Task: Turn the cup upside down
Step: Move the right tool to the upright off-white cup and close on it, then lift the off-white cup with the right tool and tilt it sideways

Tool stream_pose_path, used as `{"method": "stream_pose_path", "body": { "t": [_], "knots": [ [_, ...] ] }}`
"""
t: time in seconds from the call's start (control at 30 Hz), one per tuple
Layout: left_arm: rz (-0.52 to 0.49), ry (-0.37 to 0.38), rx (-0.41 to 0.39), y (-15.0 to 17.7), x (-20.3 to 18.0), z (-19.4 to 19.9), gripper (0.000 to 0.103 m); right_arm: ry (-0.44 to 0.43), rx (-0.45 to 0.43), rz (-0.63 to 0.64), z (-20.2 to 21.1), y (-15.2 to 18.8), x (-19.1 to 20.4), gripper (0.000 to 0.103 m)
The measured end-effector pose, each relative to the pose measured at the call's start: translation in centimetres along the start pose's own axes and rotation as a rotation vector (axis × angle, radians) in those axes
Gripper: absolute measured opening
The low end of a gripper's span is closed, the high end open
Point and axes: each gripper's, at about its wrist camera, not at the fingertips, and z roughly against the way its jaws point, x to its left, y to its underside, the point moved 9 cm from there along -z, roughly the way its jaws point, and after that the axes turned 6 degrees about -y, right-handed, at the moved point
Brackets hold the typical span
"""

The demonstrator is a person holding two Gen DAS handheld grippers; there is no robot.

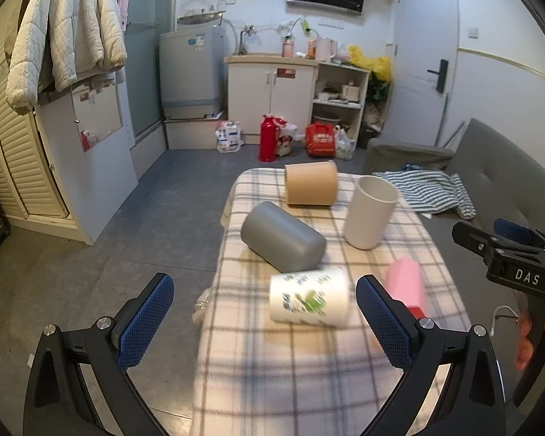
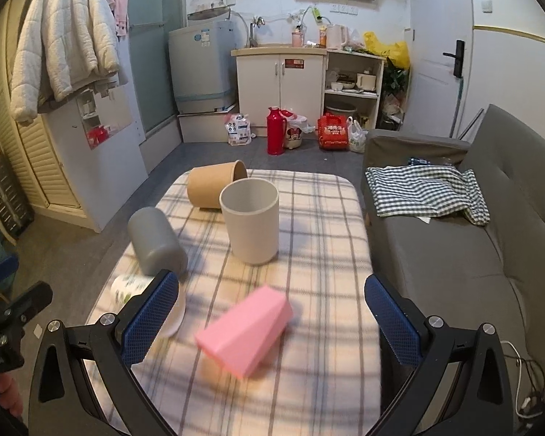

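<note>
The wide-open right hand-held gripper faces the upright white cylindrical cup straight ahead, vertical axis, nearer than the left.

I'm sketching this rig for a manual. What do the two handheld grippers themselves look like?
Both match: the left gripper and right gripper have black angular frames with silver screws, and each finger carries a blue pad with a fine mesh texture. Seen from the left wrist camera, the right gripper's black body bears white "DAS" lettering. The holder's fingers show; no sleeves visible.
</note>
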Motion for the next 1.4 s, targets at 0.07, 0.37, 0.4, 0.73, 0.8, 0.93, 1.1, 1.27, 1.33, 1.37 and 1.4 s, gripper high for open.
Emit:
{"method": "stream_pose_path", "body": {
  "t": [0.07, 0.37, 0.4, 0.73, 0.8, 0.93, 1.1, 1.27, 1.33, 1.37, 1.4],
  "knots": [
    [0.005, -0.013, 0.011, -0.6, 0.2, -1.3, 0.103, -0.014, 0.022, 0.003, -2.3, -0.8, 0.1, 0.103],
    [-0.017, -0.052, 0.08, -0.9, 0.4, -7.2, 0.103, -0.053, 0.105, 0.01, -11.3, -1.6, -0.1, 0.103],
    [-0.02, -0.054, 0.086, -0.8, 0.4, -7.6, 0.103, -0.057, 0.115, 0.002, -12.3, -1.6, -0.3, 0.103],
    [-0.016, -0.055, 0.142, 0.6, 0.3, -9.7, 0.103, -0.102, 0.174, -0.011, -16.5, -1.9, -0.4, 0.087],
    [-0.02, -0.059, 0.142, 0.5, 0.3, -9.5, 0.103, -0.108, 0.177, -0.009, -16.8, -2.1, -0.3, 0.08],
    [-0.023, -0.069, 0.128, 0.0, 0.6, -8.9, 0.103, -0.123, 0.184, -0.004, -16.3, -2.3, 0.1, 0.067],
    [-0.008, -0.066, 0.085, -1.0, 1.1, -6.7, 0.103, -0.133, 0.145, 0.018, -12.1, -3.0, 1.0, 0.066],
    [0.004, -0.037, 0.015, -1.9, 0.7, -3.0, 0.103, -0.136, 0.094, 0.022, -5.3, -3.1, 2.1, 0.064],
    [0.013, -0.02, -0.013, -2.1, 0.5, -1.4, 0.103, -0.145, 0.086, 0.031, -2.5, -2.4, 2.8, 0.062],
    [0.02, -0.008, -0.032, -2.1, 0.4, -0.3, 0.103, -0.152, 0.088, 0.032, -0.9, -1.6, 3.2, 0.06],
    [0.023, -0.001, -0.041, -2.0, 0.3, 0.3, 0.103, -0.153, 0.086, 0.035, 0.4, -0.9, 3.6, 0.044]
  ]
}}
